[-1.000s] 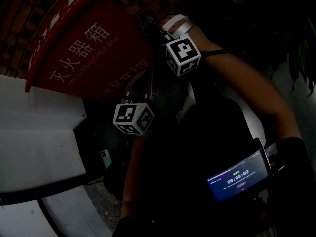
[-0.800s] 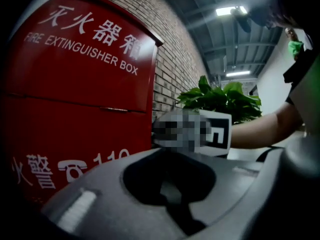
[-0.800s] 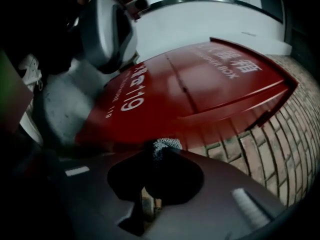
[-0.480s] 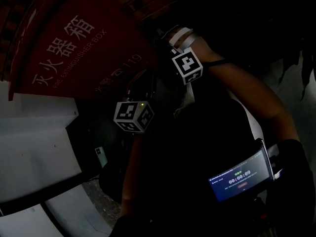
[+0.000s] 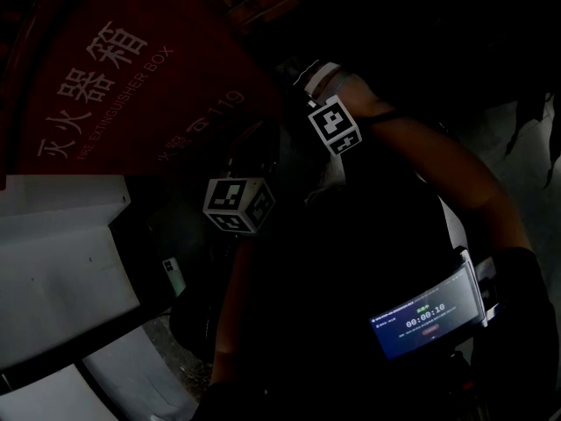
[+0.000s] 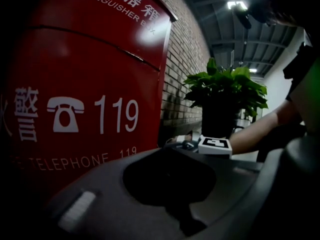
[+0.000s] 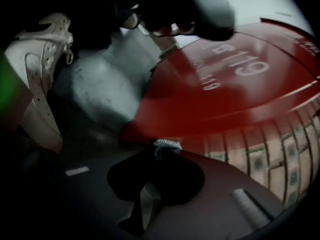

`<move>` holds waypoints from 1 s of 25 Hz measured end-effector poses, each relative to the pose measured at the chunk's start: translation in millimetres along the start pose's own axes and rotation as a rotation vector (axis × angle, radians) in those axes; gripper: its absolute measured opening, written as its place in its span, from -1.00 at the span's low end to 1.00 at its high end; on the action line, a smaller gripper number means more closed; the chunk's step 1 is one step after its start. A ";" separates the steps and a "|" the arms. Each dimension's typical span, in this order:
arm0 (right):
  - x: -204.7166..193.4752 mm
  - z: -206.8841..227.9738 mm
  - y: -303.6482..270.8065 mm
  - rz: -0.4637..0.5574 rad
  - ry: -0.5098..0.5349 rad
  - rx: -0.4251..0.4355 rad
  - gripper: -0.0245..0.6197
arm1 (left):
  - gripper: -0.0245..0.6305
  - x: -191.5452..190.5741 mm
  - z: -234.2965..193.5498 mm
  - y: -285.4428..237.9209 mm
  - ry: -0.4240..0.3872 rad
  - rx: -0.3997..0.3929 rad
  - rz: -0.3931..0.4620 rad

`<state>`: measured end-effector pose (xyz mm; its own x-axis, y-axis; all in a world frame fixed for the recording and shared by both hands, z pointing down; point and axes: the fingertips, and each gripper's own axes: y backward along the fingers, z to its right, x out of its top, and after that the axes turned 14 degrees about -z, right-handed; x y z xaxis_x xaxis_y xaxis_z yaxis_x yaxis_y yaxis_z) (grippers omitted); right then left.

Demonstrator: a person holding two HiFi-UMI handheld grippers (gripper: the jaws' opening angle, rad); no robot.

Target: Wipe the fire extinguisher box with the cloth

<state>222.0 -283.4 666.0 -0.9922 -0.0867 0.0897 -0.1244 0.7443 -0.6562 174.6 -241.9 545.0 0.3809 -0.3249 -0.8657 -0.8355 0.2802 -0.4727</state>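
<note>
The red fire extinguisher box (image 5: pixel 131 86) with white lettering fills the upper left of the dim head view. In the left gripper view its front (image 6: pixel 85 84) shows a telephone sign and "119". My left gripper (image 6: pixel 172 149) is a little off that face, jaws together with nothing seen between them. My right gripper (image 7: pixel 166 146) is shut on a small bit of grey knit cloth (image 7: pixel 166 143), just off the box's red lower face (image 7: pixel 235 84). In the head view the right gripper (image 5: pixel 308 70) is beside the box's right edge, the left gripper (image 5: pixel 250 146) lower.
A brick wall (image 6: pixel 182 74) runs behind the box, with a potted plant (image 6: pixel 225 91) beyond it. A white ledge (image 5: pixel 61 261) lies below the box. A lit screen (image 5: pixel 427 316) is strapped at the lower right. A white shoe (image 7: pixel 37 69) stands on the grey floor.
The head view has turned, so the box now sits lower and further left, and the picture is darker. My right gripper has drifted slightly right and down; the left one has hardly moved.
</note>
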 end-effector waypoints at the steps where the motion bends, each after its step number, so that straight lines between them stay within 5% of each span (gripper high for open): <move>1: 1.7 -7.6 -4.8 -0.003 0.017 0.022 -0.82 | -0.92 -1.9 -1.3 -0.9 0.000 0.001 -0.004; 9: -20.4 -23.7 -4.2 0.005 0.054 0.083 -0.82 | -0.92 8.7 8.0 -3.7 -0.033 0.056 -0.014; 17: -64.0 79.4 97.4 0.117 -0.359 -0.144 -0.82 | -0.92 62.2 18.6 44.5 -0.069 0.158 0.072; 25: 1.6 190.9 241.9 0.409 -0.658 -0.315 -0.81 | -0.92 98.0 -14.0 151.1 -0.077 0.278 0.192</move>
<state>188.5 -229.9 364.3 -0.7737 -0.0660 -0.6300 0.1585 0.9428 -0.2934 80.1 -244.0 391.0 0.2644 -0.1764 -0.9482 -0.7590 0.5685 -0.3174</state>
